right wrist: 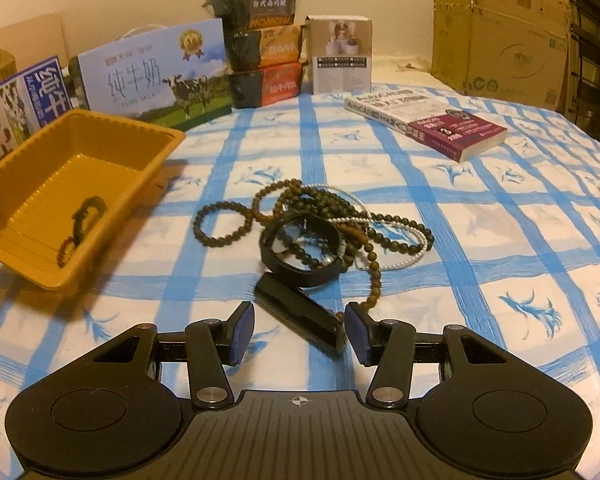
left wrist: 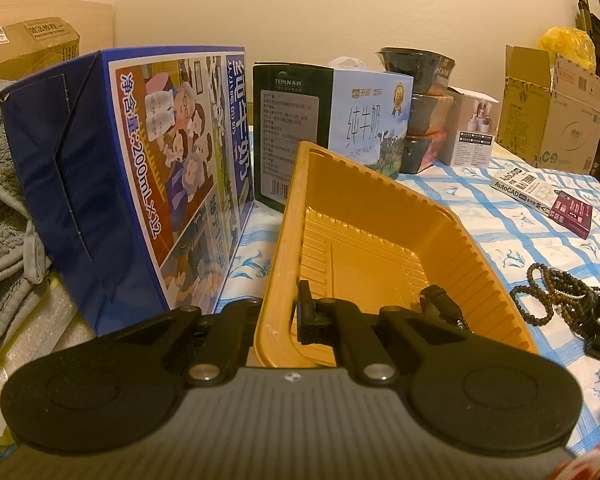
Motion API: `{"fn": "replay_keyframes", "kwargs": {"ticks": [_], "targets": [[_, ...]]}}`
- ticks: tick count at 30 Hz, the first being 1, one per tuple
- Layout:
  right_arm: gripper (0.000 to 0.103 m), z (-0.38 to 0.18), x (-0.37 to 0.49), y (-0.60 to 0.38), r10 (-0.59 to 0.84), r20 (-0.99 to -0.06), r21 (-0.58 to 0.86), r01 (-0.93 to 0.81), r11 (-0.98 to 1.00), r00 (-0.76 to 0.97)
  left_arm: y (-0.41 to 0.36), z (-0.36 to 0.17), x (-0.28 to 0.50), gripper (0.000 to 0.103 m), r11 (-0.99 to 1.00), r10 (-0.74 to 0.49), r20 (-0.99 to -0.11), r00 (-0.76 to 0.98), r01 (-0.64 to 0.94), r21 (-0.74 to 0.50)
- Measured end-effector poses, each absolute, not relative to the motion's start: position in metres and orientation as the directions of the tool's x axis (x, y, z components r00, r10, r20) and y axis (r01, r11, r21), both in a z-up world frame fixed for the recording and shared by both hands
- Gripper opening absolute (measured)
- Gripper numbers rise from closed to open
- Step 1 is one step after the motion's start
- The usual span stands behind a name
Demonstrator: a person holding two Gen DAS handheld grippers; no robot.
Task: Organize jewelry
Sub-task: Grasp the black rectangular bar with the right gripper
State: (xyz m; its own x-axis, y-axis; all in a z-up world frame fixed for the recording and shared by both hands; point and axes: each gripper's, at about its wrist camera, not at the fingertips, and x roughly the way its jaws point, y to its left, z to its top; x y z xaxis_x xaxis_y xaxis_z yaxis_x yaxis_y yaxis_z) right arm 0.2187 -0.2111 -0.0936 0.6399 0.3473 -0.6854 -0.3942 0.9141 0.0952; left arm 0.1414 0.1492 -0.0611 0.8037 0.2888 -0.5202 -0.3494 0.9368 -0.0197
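A yellow plastic tray [left wrist: 284,216] [right wrist: 112,120] is tilted up off the blue checked cloth. My left gripper [left wrist: 280,320] is shut on the tray's near wall, one finger inside and one outside. A dark bracelet [right wrist: 80,222] [left wrist: 440,304] lies in the tray. A tangle of dark bead strings [right wrist: 332,208] [left wrist: 552,292], a pearl strand [right wrist: 404,258] and a black watch band [right wrist: 304,252] lies on the cloth. My right gripper [right wrist: 300,332] is open and empty, its fingers astride the black strap end [right wrist: 300,316].
Milk cartons [left wrist: 148,184] [right wrist: 152,76], stacked food boxes [right wrist: 260,52] and a small white box [right wrist: 342,56] stand at the back. A book [right wrist: 428,120] lies at the right, cardboard boxes [right wrist: 500,40] behind it. Grey towels [left wrist: 0,208] lie at the left.
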Motion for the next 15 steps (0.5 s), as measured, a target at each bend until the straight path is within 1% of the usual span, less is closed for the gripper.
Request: {"fn": "replay_keyframes", "kwargs": {"ticks": [9,15], "targets": [[0.05,-0.114,0.233,-0.214,0.336,-0.714,0.103,-0.382,0.918,0.615,0.149,-0.061,0.142,0.004,0.938,0.287,-0.519,0.805,-0.346,-0.018],[0.05,-0.112,0.224,-0.2,0.396,-0.703,0.122,-0.449,0.885,0.591,0.149,-0.061,0.142,0.004,0.938,0.288,-0.519,0.804,-0.347,-0.017]]}}
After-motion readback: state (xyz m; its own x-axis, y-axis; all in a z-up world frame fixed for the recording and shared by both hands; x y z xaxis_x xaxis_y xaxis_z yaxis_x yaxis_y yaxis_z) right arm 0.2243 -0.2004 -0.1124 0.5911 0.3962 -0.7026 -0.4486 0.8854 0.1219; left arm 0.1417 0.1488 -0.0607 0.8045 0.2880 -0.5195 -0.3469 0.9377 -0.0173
